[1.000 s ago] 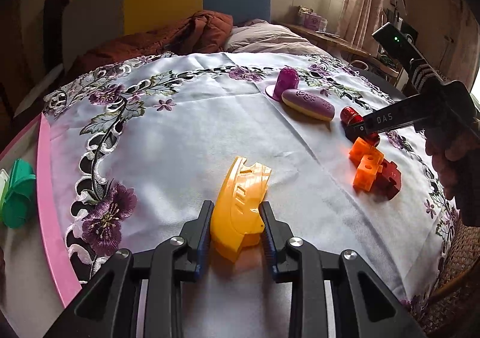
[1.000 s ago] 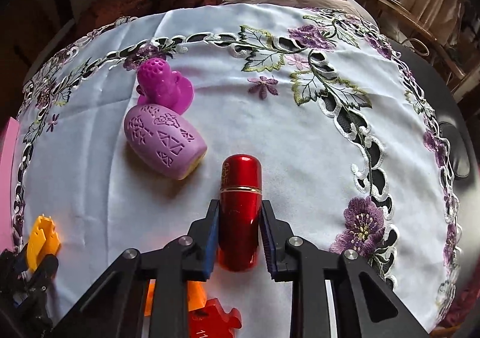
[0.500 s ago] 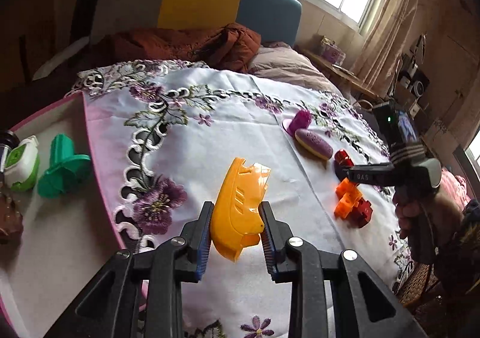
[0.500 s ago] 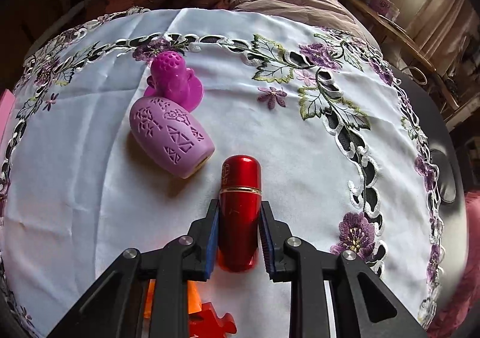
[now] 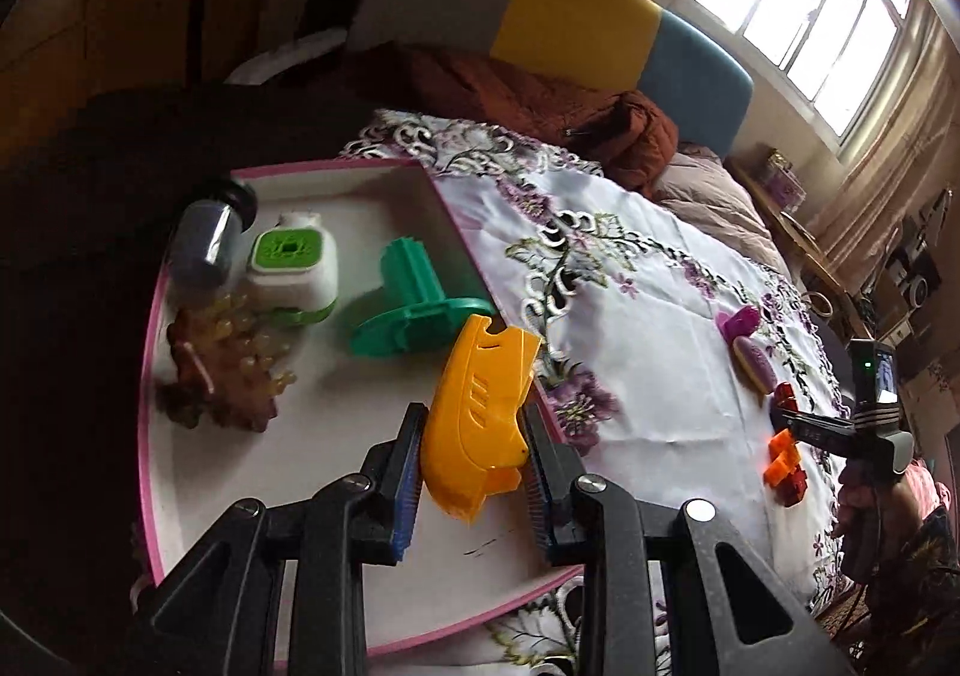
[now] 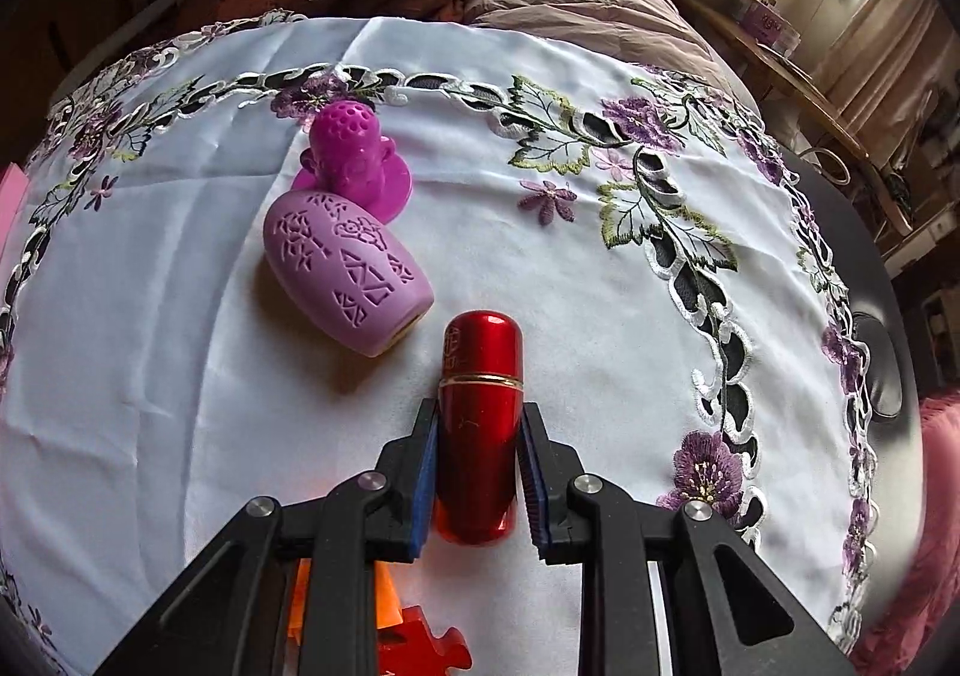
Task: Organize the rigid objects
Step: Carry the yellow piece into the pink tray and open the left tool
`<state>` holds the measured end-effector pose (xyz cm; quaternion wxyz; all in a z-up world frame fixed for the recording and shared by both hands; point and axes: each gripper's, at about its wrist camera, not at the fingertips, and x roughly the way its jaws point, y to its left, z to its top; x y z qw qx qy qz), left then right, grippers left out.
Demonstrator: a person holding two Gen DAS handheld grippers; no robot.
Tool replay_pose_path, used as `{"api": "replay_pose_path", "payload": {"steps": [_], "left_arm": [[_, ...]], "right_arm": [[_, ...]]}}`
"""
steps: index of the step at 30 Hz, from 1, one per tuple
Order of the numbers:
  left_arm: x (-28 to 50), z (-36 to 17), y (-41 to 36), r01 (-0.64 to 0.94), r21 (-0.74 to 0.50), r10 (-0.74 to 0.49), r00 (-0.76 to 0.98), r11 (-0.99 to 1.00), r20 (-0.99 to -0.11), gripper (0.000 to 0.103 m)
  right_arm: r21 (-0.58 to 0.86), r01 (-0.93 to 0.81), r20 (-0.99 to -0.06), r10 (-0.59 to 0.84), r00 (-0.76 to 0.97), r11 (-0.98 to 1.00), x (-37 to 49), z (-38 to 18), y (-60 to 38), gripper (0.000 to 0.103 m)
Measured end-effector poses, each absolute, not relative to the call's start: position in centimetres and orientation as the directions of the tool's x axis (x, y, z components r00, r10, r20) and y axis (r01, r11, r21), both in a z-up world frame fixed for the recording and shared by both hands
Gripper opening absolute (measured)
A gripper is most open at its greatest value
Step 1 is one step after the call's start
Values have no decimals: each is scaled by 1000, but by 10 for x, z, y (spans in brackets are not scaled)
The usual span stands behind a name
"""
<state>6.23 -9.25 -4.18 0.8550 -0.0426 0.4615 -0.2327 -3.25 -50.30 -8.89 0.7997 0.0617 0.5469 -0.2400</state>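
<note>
My left gripper (image 5: 474,424) is shut on a yellow plastic piece (image 5: 480,412) and holds it above the right part of a white tray with a pink rim (image 5: 147,376). My right gripper (image 6: 478,424) is shut on a red lipstick-shaped tube (image 6: 480,412) just above the embroidered white cloth (image 6: 600,286). The right gripper also shows far right in the left wrist view (image 5: 780,418), above orange and red blocks (image 5: 786,466). A lilac patterned egg-shaped object (image 6: 345,280) and a magenta piece (image 6: 354,154) lie left of the tube.
In the tray lie a green spool-like part (image 5: 414,304), a white and green box (image 5: 294,268), a dark jar (image 5: 207,238) and a cluster of yellowish grapes (image 5: 234,352). Orange and red blocks (image 6: 420,640) lie under my right gripper. A bed stands behind the table.
My left gripper has swung left with the yellow piece, from over the cloth to over the tray. My right gripper has risen slightly with the red tube.
</note>
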Motion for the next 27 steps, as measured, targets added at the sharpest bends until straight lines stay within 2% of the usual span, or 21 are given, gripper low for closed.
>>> {"api": "replay_pose_path", "payload": {"steps": [6, 16, 22, 27], "left_arm": [[85, -69, -95, 294, -279, -380, 382, 914, -843, 29], [128, -73, -113, 254, -197, -296, 453, 947, -841, 29], [114, -73, -111, 271, -146, -265, 479, 951, -837, 37], [93, -61, -108, 284, -88, -235, 541, 955, -807, 37]], "right_arm": [[-165, 451, -904, -317, 286, 877, -33, -89, -503, 25], [-169, 445, -903, -319, 287, 879, -31, -89, -504, 25], [-178, 440, -901, -326, 287, 880, -31, -90, -503, 25], [-191, 433, -898, -335, 286, 881, -30, -90, -501, 25]]}}
